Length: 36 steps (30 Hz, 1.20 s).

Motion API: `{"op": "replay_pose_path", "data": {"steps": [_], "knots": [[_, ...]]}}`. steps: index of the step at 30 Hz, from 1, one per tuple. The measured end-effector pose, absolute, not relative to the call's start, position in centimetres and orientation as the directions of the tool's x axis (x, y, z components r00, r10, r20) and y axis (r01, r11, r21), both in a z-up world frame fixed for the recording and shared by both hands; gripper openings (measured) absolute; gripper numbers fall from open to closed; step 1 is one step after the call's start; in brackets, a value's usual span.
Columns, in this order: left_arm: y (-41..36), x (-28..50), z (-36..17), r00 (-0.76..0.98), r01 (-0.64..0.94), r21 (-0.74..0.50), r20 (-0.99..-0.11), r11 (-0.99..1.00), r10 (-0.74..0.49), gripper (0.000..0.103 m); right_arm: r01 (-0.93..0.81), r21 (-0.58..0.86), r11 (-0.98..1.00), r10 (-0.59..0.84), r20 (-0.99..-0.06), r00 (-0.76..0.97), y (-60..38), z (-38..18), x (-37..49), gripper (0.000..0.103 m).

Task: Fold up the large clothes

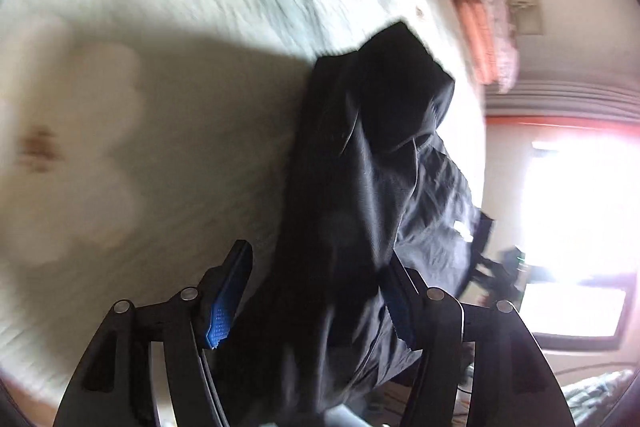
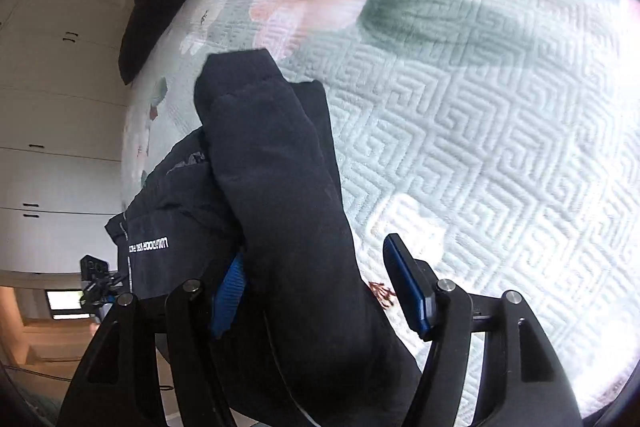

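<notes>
A black jacket [image 1: 372, 163] hangs over a bed with a pale quilted floral cover [image 1: 160, 27]. In the left wrist view my left gripper [image 1: 316, 303] has its blue-padded jaws wide apart, with the jacket draped between and over them. In the right wrist view a black sleeve [image 2: 280, 187] of the jacket lies between the spread jaws of my right gripper [image 2: 320, 291], against the left blue pad [image 2: 230, 299]. The jacket body with white lettering [image 2: 148, 247] hangs to the left. The other gripper shows beyond it in the right wrist view [image 2: 96, 279].
The quilted cover [image 2: 480, 147] fills most of the right wrist view. Another dark garment [image 2: 156, 11] lies at the bed's far edge. White cupboards [image 2: 52, 107] stand on the left. A bright window [image 1: 580, 207] and pink-orange bedding [image 1: 484, 27] show in the left wrist view.
</notes>
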<state>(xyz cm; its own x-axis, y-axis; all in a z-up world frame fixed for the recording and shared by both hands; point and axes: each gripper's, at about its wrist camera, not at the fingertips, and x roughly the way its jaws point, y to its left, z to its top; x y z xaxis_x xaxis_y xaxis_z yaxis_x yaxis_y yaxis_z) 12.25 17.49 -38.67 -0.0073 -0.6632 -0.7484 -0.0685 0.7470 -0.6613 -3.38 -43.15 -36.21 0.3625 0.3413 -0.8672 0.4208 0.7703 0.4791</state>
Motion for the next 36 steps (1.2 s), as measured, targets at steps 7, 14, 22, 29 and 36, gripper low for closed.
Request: {"op": "replay_pose_path", "data": {"steps": [7,14,22,29,36], "knots": [[9.2,11.3,-28.3,0.098,0.251,-0.432,-0.879,0.866,-0.466,0.065,0.311,0.286,0.906,0.107,-0.867,0.487,-35.9,-25.1,-2.2,0.07],[0.0,13.6,-33.1,0.1,0.321,-0.377,-0.899,0.869,-0.427,0.067,0.151,0.054,0.987,-0.02,-0.891,0.453,-26.6,-28.0,4.1,0.07],[2.8,16.8,-39.7,0.007,0.133,-0.565,-0.821,0.814,-0.571,0.062,0.193,0.16,0.968,0.095,-0.947,0.308,-29.9,-40.9,6.1,0.073],[2.5,16.2,-38.9,0.0,0.144,-0.551,-0.831,0.822,-0.557,0.061,0.22,0.174,0.96,0.105,-0.95,0.294,-30.2,-40.0,5.8,0.074],[4.0,10.2,-32.7,0.0,0.29,-0.438,-0.889,0.851,-0.458,0.063,0.259,0.271,0.927,0.164,-0.915,0.369,-29.0,-33.4,-0.1,0.078]]}}
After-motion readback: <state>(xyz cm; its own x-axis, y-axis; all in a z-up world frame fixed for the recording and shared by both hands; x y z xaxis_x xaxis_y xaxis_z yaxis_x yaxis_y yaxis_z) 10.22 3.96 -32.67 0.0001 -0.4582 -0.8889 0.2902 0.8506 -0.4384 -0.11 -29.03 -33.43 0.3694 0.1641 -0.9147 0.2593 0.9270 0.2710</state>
